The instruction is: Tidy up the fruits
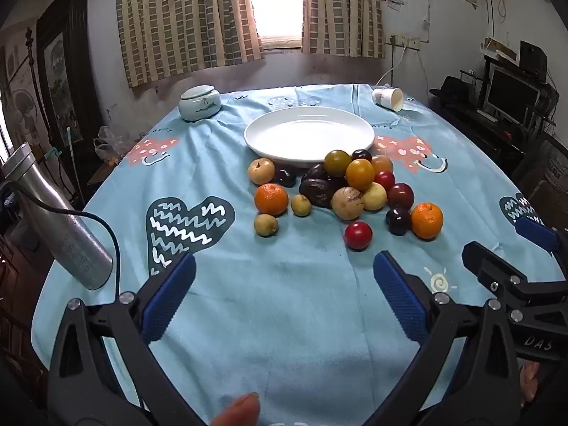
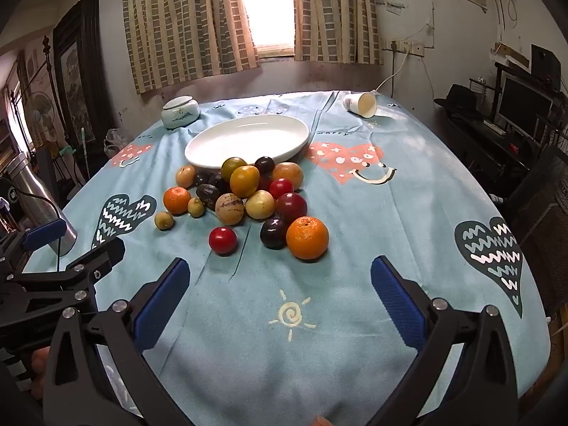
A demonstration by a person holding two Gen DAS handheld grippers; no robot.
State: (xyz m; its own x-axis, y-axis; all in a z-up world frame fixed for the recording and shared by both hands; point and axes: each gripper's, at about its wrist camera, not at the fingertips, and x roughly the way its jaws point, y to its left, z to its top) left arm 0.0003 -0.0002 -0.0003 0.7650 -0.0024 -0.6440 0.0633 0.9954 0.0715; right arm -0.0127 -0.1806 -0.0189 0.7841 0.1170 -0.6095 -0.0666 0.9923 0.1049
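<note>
Both the left gripper (image 1: pixel 284 284) and right gripper (image 2: pixel 280 287) hover with jaws apart, holding nothing, short of the fruit pile (image 2: pixel 245 198) heaped just before the white plate (image 2: pixel 213 145); these small, round, likely smooth-skinned fruits probably roll, so pinch gently across each one's widest middle.

Right tool (image 2: pixel 280 277) spread wide over blue-clothed counter (image 2: pixel 408 213). Fruit pile (image 2: pixel 245 198) at twelve o'clock, touching white plate (image 2: pixel 213 142) behind. Tipped cup (image 2: pixel 360 104) at one o'clock.
</note>
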